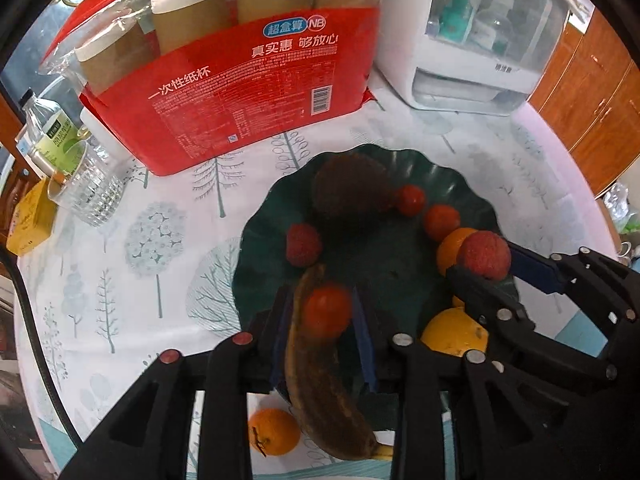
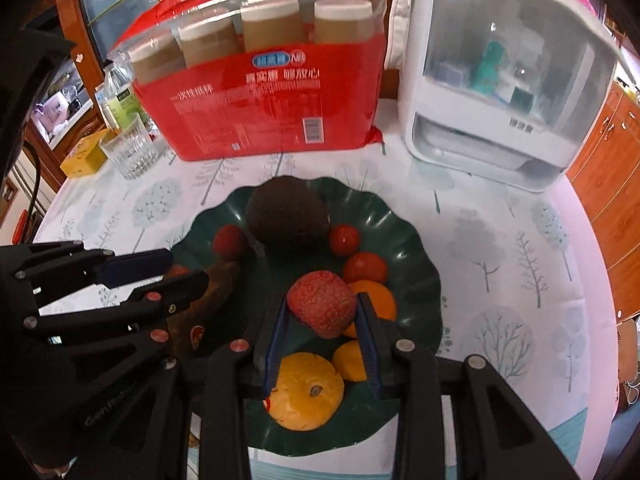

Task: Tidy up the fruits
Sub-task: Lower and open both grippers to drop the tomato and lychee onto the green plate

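A dark green scalloped plate (image 1: 460, 184) (image 2: 404, 236) holds a dark avocado (image 1: 350, 188) (image 2: 286, 210), small tomatoes (image 1: 410, 199) (image 2: 344, 239), a lychee (image 1: 303, 244) (image 2: 230, 241), oranges (image 1: 454, 332) (image 2: 306, 394) and a brown overripe banana (image 1: 320, 392). My left gripper (image 1: 326, 312) is shut on a small red tomato (image 1: 326, 310) above the banana. My right gripper (image 2: 322, 312) is shut on a rough red lychee (image 2: 322, 304) (image 1: 484, 255) above the oranges. Another orange (image 1: 274, 431) lies on the tablecloth beside the plate.
A red pack of paper cups (image 1: 240, 92) (image 2: 264, 108) stands behind the plate. A white appliance (image 1: 472, 40) (image 2: 508, 80) is at back right. A glass (image 1: 90, 196) (image 2: 130, 152), a bottle (image 1: 48, 132) and a yellow box (image 1: 32, 216) are at left.
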`<state>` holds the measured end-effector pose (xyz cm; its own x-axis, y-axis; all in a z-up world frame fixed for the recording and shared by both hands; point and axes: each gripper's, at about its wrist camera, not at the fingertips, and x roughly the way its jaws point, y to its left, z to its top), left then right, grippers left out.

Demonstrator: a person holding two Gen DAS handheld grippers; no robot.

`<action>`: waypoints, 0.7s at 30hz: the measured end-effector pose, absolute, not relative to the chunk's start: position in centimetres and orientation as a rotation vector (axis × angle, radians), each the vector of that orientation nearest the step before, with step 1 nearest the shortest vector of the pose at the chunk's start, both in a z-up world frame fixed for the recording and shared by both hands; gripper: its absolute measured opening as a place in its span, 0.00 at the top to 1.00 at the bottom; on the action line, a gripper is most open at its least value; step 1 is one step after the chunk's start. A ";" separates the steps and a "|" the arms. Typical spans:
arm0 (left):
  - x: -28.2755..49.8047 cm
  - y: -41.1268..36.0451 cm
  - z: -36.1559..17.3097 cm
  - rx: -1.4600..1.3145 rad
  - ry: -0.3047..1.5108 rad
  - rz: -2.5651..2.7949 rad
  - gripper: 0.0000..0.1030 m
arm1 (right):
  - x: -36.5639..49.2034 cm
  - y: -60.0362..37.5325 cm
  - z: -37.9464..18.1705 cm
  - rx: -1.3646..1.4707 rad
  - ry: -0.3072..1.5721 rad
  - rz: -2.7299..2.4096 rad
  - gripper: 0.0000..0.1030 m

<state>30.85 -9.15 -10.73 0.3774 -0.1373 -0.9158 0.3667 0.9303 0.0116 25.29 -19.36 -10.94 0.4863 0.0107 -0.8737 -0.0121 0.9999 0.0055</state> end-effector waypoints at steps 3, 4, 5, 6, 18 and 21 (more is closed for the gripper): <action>31.2 -8.8 -11.2 0.242 1.145 -0.284 0.46 | 25.4 -19.6 -11.5 0.008 1.081 0.014 0.67; 31.3 -8.5 -11.3 0.239 1.145 -0.278 0.42 | 25.4 -19.8 -11.6 0.019 1.086 0.018 0.67; 31.4 -8.2 -11.4 0.228 1.147 -0.275 0.36 | 25.4 -19.9 -11.7 0.023 1.087 0.018 0.67; 31.5 -7.9 -11.5 0.219 1.150 -0.276 0.32 | 25.3 -20.0 -11.7 0.025 1.087 0.016 0.66; 30.9 -7.1 -11.2 0.207 1.147 -0.259 0.25 | 24.6 -19.8 -10.9 0.018 1.058 0.015 0.62; 30.6 -7.0 -11.0 0.203 1.144 -0.260 0.25 | 24.2 -19.8 -10.7 0.021 1.054 0.016 0.62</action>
<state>30.63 -7.00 -10.98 0.3896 -0.0995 -0.9156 0.3056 0.9518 0.0266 24.23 -19.80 -10.70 0.4943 0.0232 -0.8690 -0.0035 0.9997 0.0247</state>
